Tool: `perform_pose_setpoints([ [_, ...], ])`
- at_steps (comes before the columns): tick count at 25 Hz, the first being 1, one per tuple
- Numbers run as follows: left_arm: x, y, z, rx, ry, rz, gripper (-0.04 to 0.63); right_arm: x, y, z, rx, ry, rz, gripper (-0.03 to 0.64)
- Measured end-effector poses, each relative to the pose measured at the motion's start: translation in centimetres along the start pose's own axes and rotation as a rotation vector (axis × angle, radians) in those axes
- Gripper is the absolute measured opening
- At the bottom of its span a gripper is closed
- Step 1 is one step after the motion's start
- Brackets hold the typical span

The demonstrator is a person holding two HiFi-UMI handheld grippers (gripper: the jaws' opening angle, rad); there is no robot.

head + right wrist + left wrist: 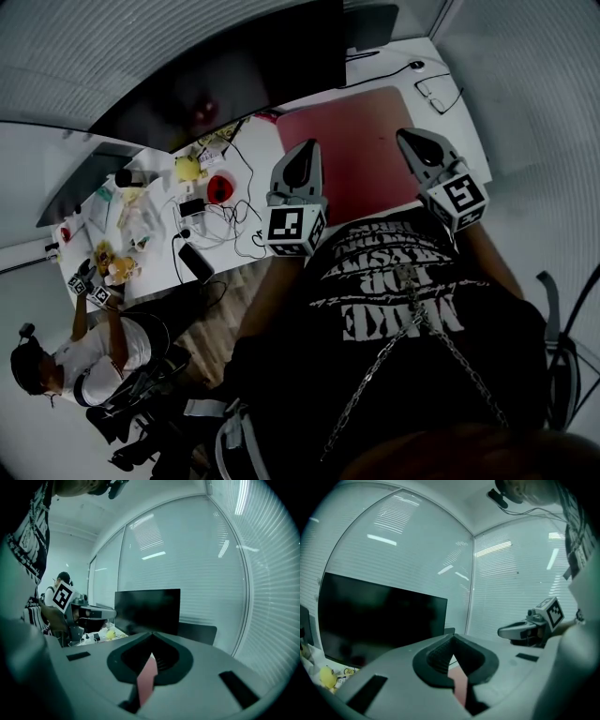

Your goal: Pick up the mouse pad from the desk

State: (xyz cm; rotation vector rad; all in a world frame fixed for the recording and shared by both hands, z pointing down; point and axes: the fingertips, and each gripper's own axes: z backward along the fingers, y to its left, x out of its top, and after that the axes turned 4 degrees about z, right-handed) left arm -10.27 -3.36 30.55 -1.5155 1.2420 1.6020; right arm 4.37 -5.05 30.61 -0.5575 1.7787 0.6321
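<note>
In the head view the red mouse pad (361, 141) hangs flat above the white desk (441, 70), stretched between both grippers. My left gripper (305, 148) is shut on its left edge, and my right gripper (412, 139) is shut on its right edge. The left gripper view has my left gripper (452, 637) with its jaws together and a pink strip of the mouse pad (461, 684) in the gap; the right gripper (520, 630) shows beyond. In the right gripper view the mouse pad (147, 677) stands pinched in my right gripper (151, 633).
A large dark monitor (225, 75) stands at the back of the desk. Glasses (436, 94) and a mouse (415, 65) lie at the far right. Cables, a red object (220, 187) and a yellow toy (187, 169) clutter the left. Another person (84, 361) sits at the lower left.
</note>
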Motion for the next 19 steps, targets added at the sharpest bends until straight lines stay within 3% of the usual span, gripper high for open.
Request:
perform_pose_setpoints([
  [13, -1.9, -0.8, -0.3, -0.032, 0.033, -0.032, 0.006, -2.0, 0.8, 1.0, -0.001, 0.006, -0.049, 0.0],
  [19, -1.2, -0.5, -1.3, -0.017, 0.053, -0.023, 0.006, -0.6, -1.0, 1.0, -0.009, 0.006, -0.059, 0.0],
])
